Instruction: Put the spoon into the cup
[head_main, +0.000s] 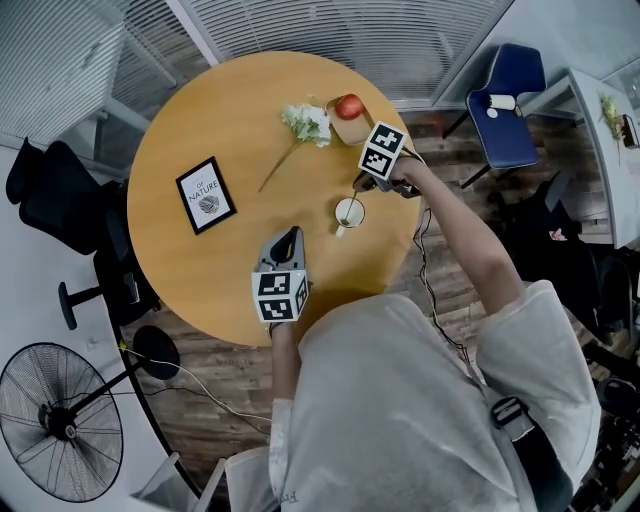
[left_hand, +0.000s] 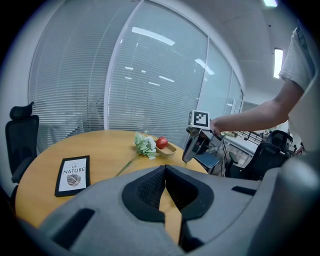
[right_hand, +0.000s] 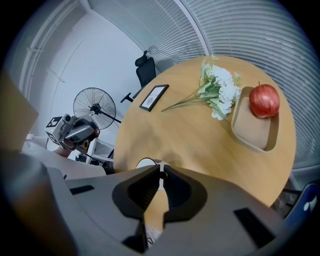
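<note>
Spoon (head_main: 354, 201), thin, pale, standing nearly upright, dipping into small white round cup (head_main: 338, 213) just under right claw (head_main: 358, 187), which is pinching its handle top. Left claw (head_main: 291, 232) sitting closed, empty.

Only a sliver of the cup (right_hand: 144, 162) shows behind the right gripper (right_hand: 160, 170). The spoon (head_main: 354, 200) has its bowl hidden inside the cup.
</note>
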